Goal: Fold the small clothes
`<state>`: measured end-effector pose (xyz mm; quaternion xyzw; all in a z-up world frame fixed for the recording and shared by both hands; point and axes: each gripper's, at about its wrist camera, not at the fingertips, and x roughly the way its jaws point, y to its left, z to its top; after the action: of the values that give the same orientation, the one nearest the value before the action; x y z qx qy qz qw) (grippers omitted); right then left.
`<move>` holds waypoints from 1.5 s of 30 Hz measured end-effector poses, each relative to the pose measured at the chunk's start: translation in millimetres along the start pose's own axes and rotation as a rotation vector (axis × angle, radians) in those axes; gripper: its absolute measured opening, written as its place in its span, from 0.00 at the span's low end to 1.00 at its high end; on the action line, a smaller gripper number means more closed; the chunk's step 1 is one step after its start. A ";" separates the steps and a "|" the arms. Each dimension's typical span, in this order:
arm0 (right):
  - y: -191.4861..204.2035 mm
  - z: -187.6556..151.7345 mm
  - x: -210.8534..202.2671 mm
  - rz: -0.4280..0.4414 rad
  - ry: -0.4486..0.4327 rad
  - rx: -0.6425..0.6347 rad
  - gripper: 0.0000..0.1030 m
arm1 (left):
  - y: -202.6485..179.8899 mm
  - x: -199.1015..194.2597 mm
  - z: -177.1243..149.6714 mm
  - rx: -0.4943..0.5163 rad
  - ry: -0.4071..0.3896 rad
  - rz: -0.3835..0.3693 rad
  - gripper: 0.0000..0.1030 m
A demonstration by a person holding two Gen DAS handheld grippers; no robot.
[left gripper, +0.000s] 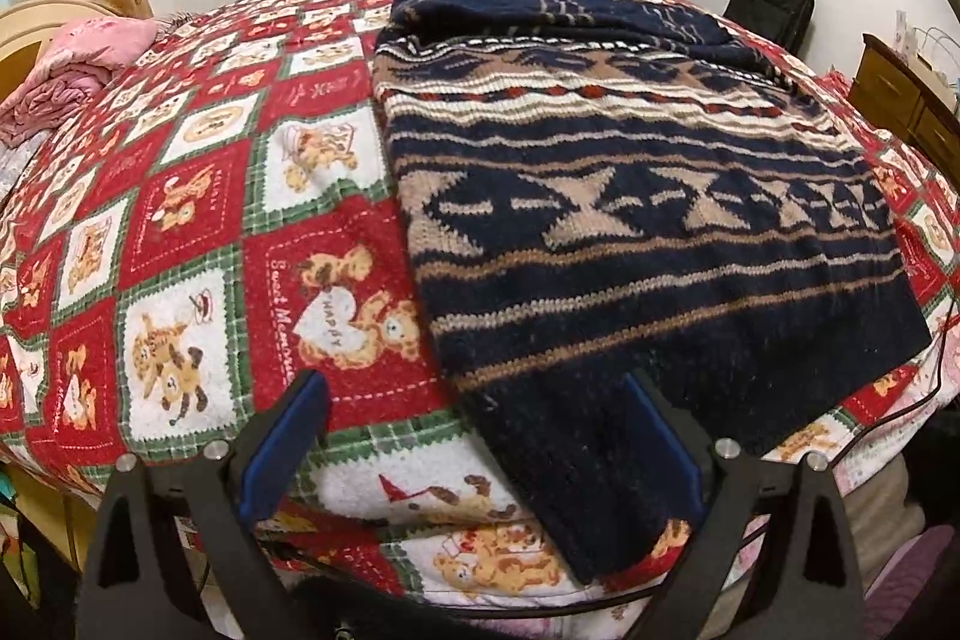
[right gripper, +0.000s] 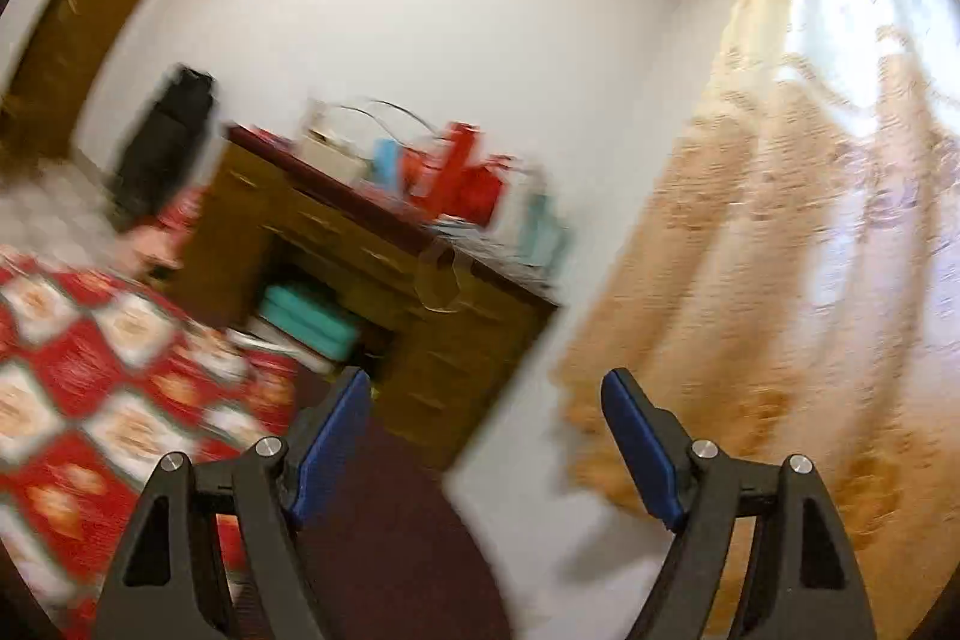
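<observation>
A navy, tan and white patterned knit sweater [left gripper: 630,196] lies flat on a bed covered by a red teddy-bear quilt [left gripper: 198,232], its sleeves folded across the far end. My left gripper [left gripper: 474,388] is open and empty, hovering over the sweater's near hem corner; its blue pads [left gripper: 282,448] straddle the hem's left edge. My right gripper [right gripper: 486,388] is open and empty, raised and pointing away toward a desk and curtain. The right wrist view is blurred and the sweater is not in it.
A pink blanket [left gripper: 78,64] lies at the bed's far left. A black bag [left gripper: 774,4] and a wooden desk [right gripper: 372,280] with red and teal items stand by the white wall. A tan curtain [right gripper: 780,250] hangs on the right. A black cable [left gripper: 900,400] runs along the bed's near right edge.
</observation>
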<state>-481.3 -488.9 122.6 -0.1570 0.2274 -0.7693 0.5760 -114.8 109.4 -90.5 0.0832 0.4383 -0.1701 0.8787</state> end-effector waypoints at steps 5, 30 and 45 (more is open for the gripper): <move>14.1 -8.3 12.1 0.224 0.184 -0.069 0.78 | -0.6 1.5 0.9 0.004 0.004 0.008 0.96; 95.6 7.8 -193.7 1.471 0.014 -0.139 0.78 | -19.5 -2.1 -16.5 0.072 0.052 -0.349 0.67; 175.4 -42.4 -226.5 1.752 0.374 -0.339 0.78 | -29.2 -47.9 21.9 -0.006 -0.081 -0.504 0.12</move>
<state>-294.7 -305.6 -1.8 0.1167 0.4649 -0.0259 0.8773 -136.2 86.7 -39.0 -0.0380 0.4100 -0.3856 0.8257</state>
